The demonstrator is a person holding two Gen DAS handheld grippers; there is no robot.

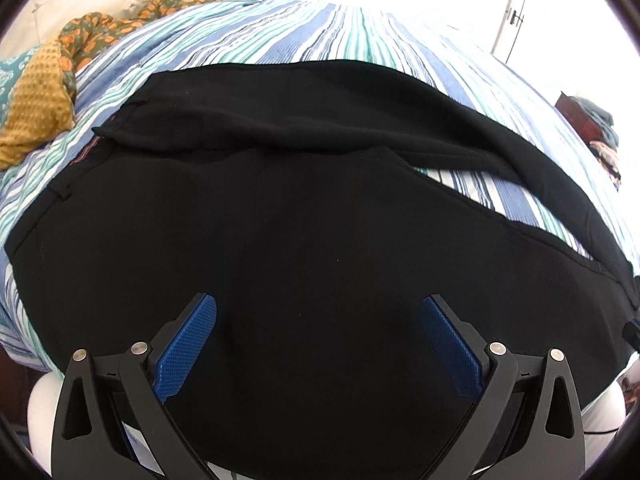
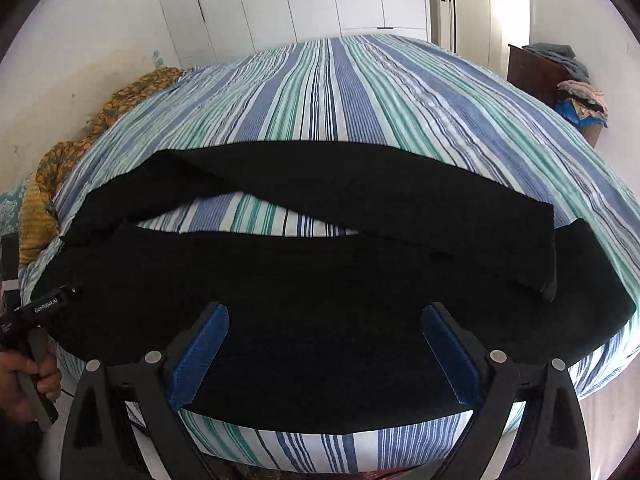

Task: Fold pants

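- Black pants lie spread across the near edge of the bed, waist end towards the left, legs running to the right.
- The far leg angles away from the near one, so a wedge of striped bedspread shows between them; its hem lies over the near leg at the right.
- Right gripper hangs over the near leg, blue pads spread wide, nothing pinched between them.
- Left gripper hovers above the broad waist part, its jaws splayed apart too and gripping no cloth.
- At the left edge of the right-hand view, a hand clasps the handle of the other tool.
- Further out: a mustard and orange patterned cloth bunched at the bed's left side.
- White wardrobe doors stand behind the bed.
- A dark wooden unit with piled clothes sits off to the right.
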